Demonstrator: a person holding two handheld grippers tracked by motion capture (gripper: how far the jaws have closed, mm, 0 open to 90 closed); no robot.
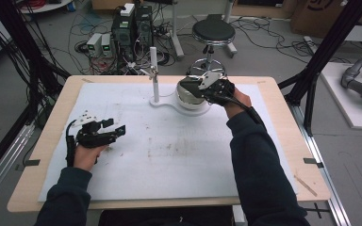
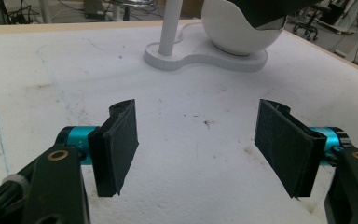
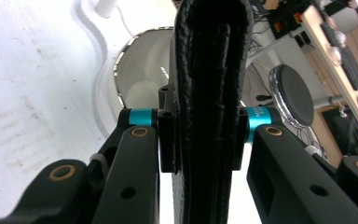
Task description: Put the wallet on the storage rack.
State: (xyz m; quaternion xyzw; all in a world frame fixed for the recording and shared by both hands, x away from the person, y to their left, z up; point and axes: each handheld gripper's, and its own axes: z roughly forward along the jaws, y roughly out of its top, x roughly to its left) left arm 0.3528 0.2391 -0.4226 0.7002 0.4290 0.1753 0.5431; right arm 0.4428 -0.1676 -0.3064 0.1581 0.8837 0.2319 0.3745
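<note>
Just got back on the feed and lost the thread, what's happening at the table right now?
A person is working with handheld tongs in each hand. The right tongs are up at the white bowl on the white stand base at the far side of the table, jaws pressed together; whether they pinch anything there I cannot tell. The left tongs rest low over the white mat at the near left, jaws wide apart and empty. The upright white post stands untouched beside the bowl.

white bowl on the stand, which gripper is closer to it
Right. The right gripper is over the white bowl, jaws pressed together. The left gripper rests open, well short of it.
</note>
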